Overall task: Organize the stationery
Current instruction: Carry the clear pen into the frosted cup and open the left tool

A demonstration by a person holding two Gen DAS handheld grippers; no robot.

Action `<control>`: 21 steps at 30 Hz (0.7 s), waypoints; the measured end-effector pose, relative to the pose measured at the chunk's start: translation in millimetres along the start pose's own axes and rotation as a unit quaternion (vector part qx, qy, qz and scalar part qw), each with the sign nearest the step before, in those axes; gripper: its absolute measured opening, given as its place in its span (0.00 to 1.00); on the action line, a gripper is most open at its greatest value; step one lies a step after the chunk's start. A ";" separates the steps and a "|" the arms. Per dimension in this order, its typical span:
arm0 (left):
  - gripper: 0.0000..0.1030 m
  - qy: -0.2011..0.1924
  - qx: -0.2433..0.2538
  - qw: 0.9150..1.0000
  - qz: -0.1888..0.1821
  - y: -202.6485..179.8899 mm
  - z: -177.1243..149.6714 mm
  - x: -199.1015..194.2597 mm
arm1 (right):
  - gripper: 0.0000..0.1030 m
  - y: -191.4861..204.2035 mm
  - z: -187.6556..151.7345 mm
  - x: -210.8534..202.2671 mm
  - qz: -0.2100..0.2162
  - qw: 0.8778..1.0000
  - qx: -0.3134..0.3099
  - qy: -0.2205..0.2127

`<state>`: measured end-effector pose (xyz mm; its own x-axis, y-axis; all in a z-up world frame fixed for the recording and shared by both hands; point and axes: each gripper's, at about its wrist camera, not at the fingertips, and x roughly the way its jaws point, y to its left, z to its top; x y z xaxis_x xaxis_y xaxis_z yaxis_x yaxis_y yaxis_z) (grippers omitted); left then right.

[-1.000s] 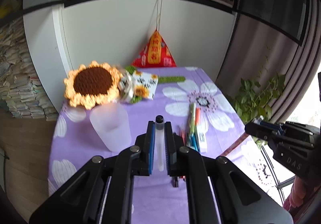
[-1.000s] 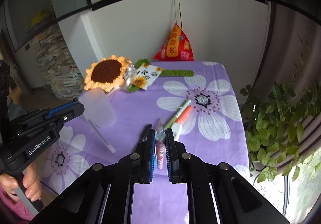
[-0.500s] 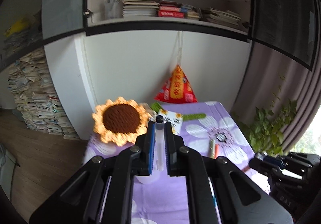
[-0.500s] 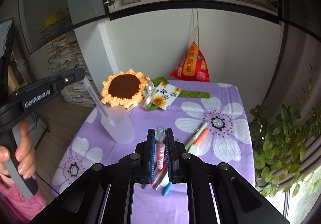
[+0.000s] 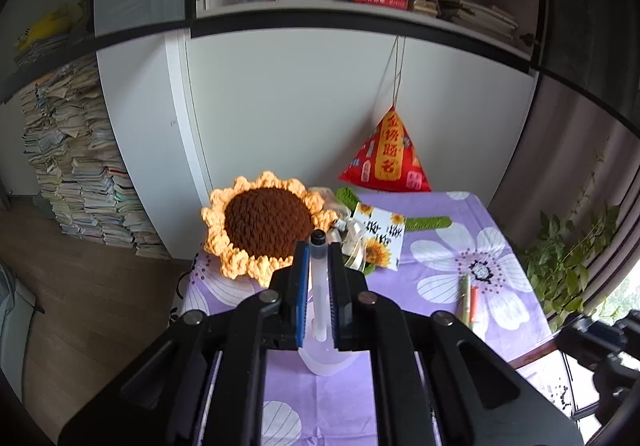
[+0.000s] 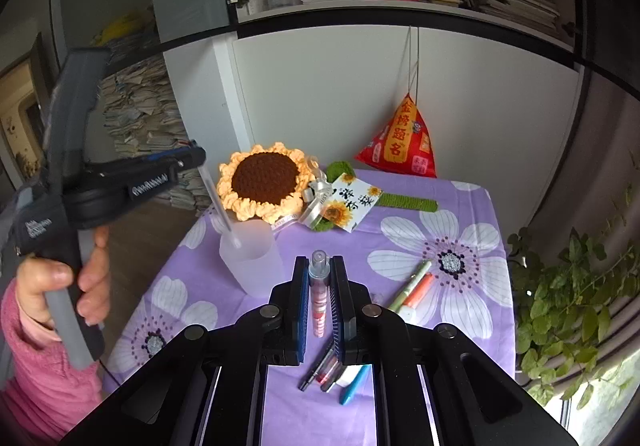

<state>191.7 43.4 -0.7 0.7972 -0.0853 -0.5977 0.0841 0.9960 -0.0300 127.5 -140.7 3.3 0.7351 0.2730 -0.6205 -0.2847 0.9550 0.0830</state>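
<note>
My left gripper (image 5: pixel 319 251) is shut on a translucent white pen (image 5: pixel 319 286) with a black cap. It hangs over the frosted plastic cup (image 5: pixel 325 361). From the right wrist view, the left gripper (image 6: pixel 197 158) holds that white pen (image 6: pixel 218 202) slanted, its lower end inside the mouth of the cup (image 6: pixel 254 262). My right gripper (image 6: pixel 319 266) is shut on a pink patterned pen (image 6: pixel 319 298) with a clear cap, above the purple flowered tablecloth (image 6: pixel 400 222), to the right of the cup.
Several loose pens (image 6: pixel 332 370) lie under the right gripper. A green and an orange pen (image 6: pixel 416 286) lie further right. A crochet sunflower (image 6: pixel 266 180), a card (image 6: pixel 352 202) and a red pyramid bag (image 6: pixel 402 142) stand at the back. A plant (image 6: pixel 568 294) is at the right edge.
Both grippers have risen and tilted up. The left one carried the white pen from beside the cup to over it, and the pen's lower end now dips into the cup.
</note>
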 end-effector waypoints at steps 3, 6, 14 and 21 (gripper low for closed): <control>0.07 0.010 -0.001 1.000 -0.002 2.5 -4.0 9.9 | 0.11 4.7 3.3 4.0 0.002 1.000 -0.005 0.000; 0.07 0.019 -0.001 1.000 -0.006 3.9 -7.1 17.4 | 0.11 9.2 7.0 7.5 0.003 1.000 -0.008 0.001; 0.07 0.042 -0.008 0.999 -0.013 10.1 -19.0 36.4 | 0.11 16.5 19.7 14.7 0.011 1.000 -0.012 -0.005; 0.07 0.057 -0.010 0.998 -0.021 10.2 -27.2 47.4 | 0.11 19.0 26.4 24.6 0.016 1.000 -0.010 0.003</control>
<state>214.1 50.3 -51.2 0.7202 -0.1247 -0.6824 0.1031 0.9920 -0.0724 156.5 -112.8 10.2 0.7217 0.3034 -0.6221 -0.3203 0.9432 0.0885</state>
